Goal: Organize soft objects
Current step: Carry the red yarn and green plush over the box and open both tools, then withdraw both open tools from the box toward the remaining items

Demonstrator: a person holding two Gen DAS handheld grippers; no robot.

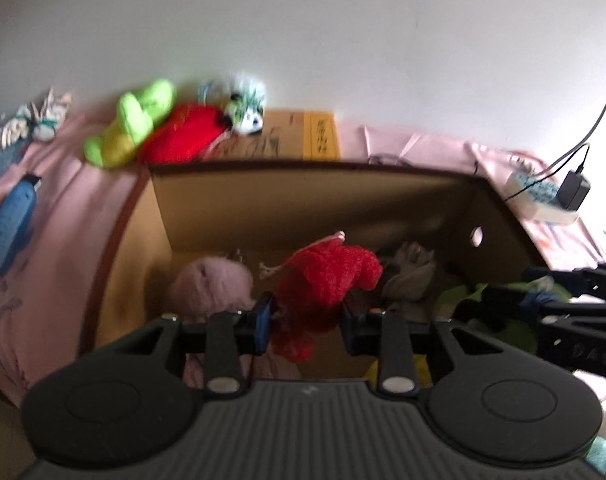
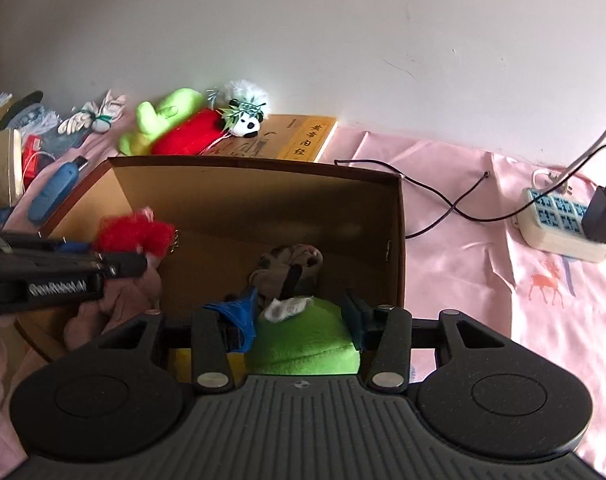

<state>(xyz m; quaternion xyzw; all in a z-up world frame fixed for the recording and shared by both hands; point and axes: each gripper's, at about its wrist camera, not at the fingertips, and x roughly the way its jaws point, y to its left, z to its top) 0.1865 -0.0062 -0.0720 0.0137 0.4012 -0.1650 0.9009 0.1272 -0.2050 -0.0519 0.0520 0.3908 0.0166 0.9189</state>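
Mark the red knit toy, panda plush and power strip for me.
red knit toy [image 1: 327, 276], left wrist view, on its knit body between the tongs' fingers
panda plush [image 2: 245, 122], right wrist view, on its white face
power strip [image 2: 559, 220], right wrist view, on its socket face

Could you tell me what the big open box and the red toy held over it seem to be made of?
Box: apparently plain corrugated cardboard, matte brown walls with a darker rim. Red toy: seemingly fuzzy knitted or plush fabric, nubbly, pinched in the left tool.

Black tongs [image 1: 305, 322], blue pads (white lettering on one side).
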